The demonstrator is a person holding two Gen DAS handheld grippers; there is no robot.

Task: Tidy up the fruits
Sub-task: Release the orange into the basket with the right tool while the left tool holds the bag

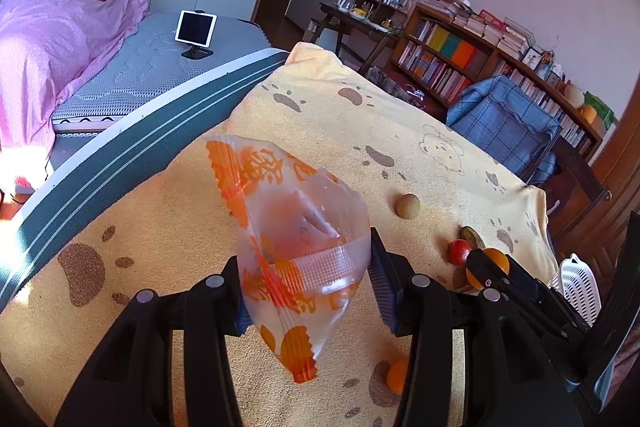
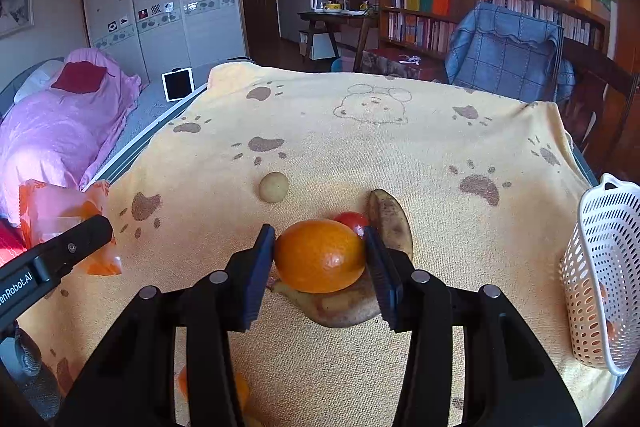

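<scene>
Covering table, yellow paw-print blanket (image 2: 360, 155), bookshelves (image 2: 460, 15) behind

I count two oranges (image 2: 320, 255) (image 1: 398, 375), one tomato (image 2: 354, 221), one banana (image 2: 390, 219), and one small round tan fruit (image 2: 273, 187). I also see one plastic bag (image 1: 298, 259) and one white basket (image 2: 604, 275).

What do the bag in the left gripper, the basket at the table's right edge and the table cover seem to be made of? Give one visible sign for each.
Bag: thin plastic film, glossy and translucent, since it crinkles and light passes through.
Basket: probably moulded white plastic, with even perforated walls.
Table cover: looped, matte yellow cloth, likely terry towelling.
</scene>
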